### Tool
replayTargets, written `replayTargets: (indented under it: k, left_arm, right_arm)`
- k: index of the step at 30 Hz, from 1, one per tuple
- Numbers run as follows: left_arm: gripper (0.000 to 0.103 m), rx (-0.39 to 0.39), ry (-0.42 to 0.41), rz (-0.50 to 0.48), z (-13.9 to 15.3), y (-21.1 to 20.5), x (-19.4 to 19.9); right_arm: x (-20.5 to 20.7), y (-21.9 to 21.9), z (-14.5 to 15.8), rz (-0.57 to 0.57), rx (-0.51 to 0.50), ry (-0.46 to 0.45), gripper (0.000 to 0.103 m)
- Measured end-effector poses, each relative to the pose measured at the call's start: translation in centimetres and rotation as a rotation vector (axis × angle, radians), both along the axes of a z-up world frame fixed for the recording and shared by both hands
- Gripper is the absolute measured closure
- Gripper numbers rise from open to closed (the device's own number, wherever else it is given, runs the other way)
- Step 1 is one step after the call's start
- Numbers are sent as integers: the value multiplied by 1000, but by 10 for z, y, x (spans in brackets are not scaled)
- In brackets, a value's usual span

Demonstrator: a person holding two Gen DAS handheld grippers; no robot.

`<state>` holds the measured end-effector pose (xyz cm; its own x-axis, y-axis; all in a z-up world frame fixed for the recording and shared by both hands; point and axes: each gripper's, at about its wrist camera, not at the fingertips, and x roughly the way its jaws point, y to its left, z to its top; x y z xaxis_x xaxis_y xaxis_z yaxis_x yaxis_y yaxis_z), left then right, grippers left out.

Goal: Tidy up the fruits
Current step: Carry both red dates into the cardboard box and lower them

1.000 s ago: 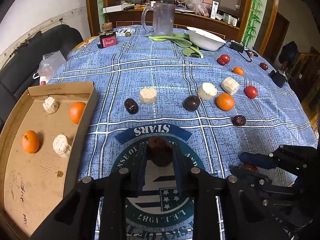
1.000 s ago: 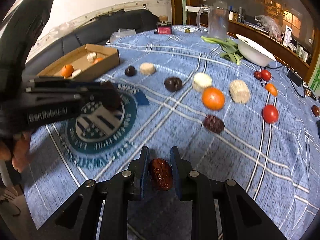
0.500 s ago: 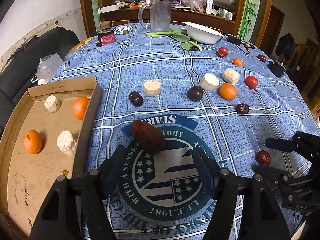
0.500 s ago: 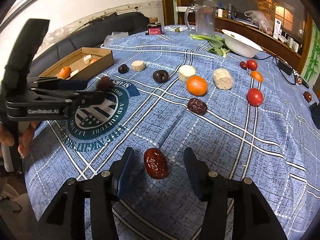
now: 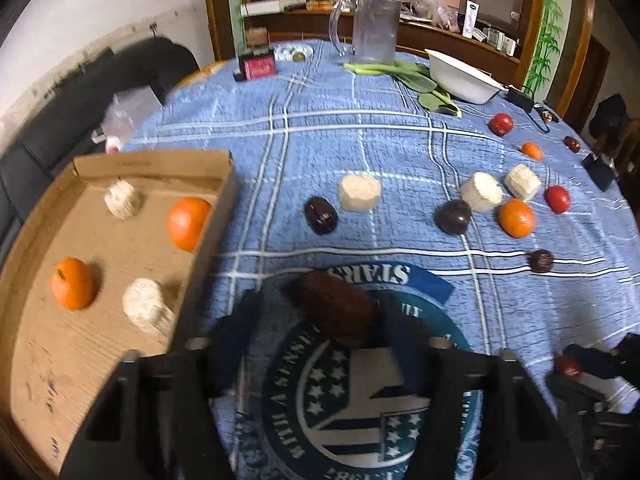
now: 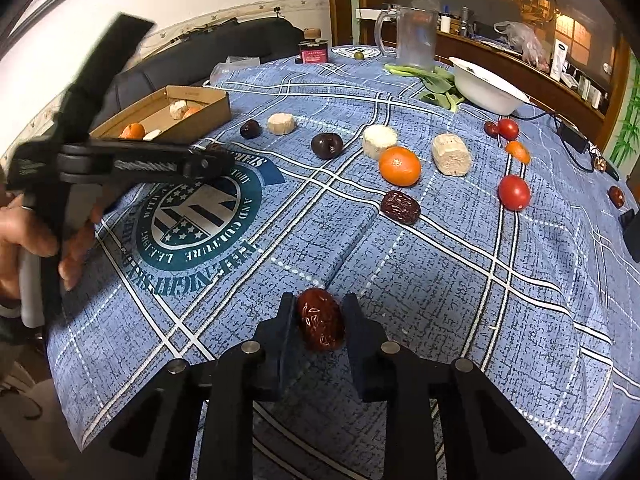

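A brown date (image 5: 336,312) lies slantwise on the blue cloth's round emblem between the blurred fingers of my left gripper (image 5: 318,308). Its jaws are closing; a gap still shows on the date's left side. The right wrist view shows that gripper (image 6: 212,160) from the side, held by a hand (image 6: 24,232). My right gripper (image 6: 319,304) is shut on a glossy red date (image 6: 320,324) just above the cloth. To the left, a cardboard box (image 5: 152,162) holds two oranges (image 5: 188,222) and two white chunks (image 5: 122,200).
On the cloth lie an orange (image 6: 400,166), a dark plum (image 6: 327,145), more dates (image 6: 400,207), white chunks (image 6: 451,155) and tomatoes (image 6: 514,192). A white bowl (image 6: 490,88), greens, a glass mug (image 6: 414,36) and a red tin (image 6: 314,54) stand at the far side.
Both grippers stood wide half a second ago and have narrowed again. The right one has shut back on the red date; the left one has come nearer the brown date and the box.
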<state>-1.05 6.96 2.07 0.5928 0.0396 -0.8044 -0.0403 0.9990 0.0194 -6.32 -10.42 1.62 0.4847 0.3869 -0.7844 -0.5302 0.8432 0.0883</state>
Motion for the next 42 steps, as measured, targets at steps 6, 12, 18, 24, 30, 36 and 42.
replayTargets:
  k: [6, 12, 18, 24, 30, 36, 42]
  left_arm:
    - [77, -79, 7, -12, 6, 12, -8]
    - [77, -96, -21, -30, 24, 16, -28]
    - [77, -82, -55, -46, 47, 25, -47]
    - [76, -24, -94, -33, 62, 43, -64]
    - [76, 4, -121, 9, 69, 70, -75]
    - [76, -8, -116, 40, 70, 100, -82]
    - [76, -30, -89, 77, 63, 134, -85]
  right_arm:
    - [-4, -2, 11, -24, 77, -8, 77]
    - [-11, 16, 30, 5, 133, -30, 77]
    - [-9, 41, 42, 27, 192, -26, 77]
    - [-9, 71, 50, 57, 210, -24, 77]
    - [-7, 102, 58, 90, 217, -35, 77]
    - [-5, 136, 62, 135, 220, -36, 77]
    - [3, 173, 62, 174, 205, -36, 77]
